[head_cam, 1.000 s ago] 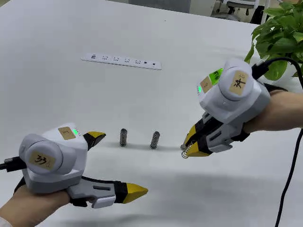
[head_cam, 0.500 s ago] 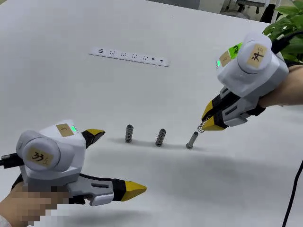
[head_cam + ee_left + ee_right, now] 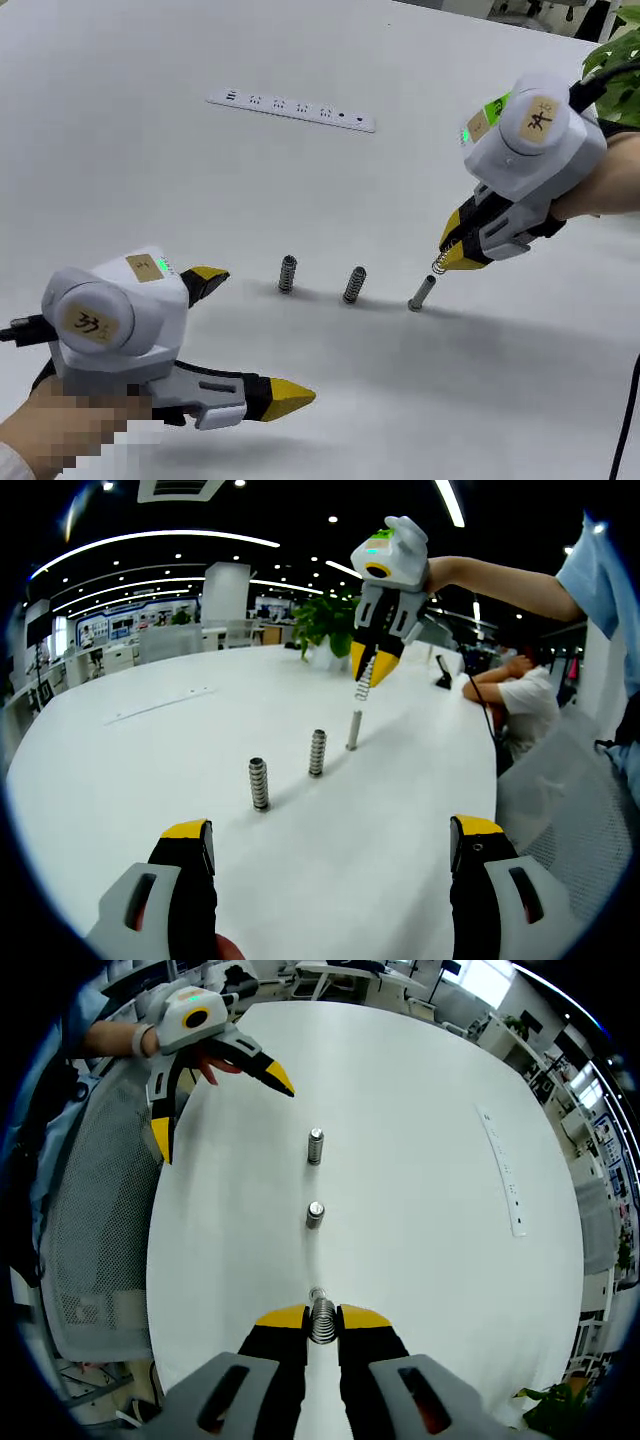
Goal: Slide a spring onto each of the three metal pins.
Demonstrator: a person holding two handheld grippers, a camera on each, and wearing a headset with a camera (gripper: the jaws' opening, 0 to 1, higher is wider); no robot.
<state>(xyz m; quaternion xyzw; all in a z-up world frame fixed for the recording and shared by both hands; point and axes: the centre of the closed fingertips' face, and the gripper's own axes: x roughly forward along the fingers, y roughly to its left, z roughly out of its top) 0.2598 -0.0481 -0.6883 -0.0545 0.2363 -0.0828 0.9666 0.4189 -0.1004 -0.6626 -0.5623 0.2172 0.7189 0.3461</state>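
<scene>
While our right gripper [image 3: 447, 262] pinches a spring [image 3: 438, 264] just above the bare pin [image 3: 422, 293] in head view, mid pin [image 3: 355, 285] & end pin [image 3: 288, 274] are already sprung; our left gripper [image 3: 250, 337] gapes wide, empty. Left gripper view: spring hangs over bare pin, not touching. Right gripper view: jaws narrow on spring

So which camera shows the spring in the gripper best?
The left gripper view: the spring hangs side-on from the right gripper, most of its length visible, close to the bare pin. The right gripper view sees it end-on, foreshortened between its jaws; the head view shows it small.
</scene>
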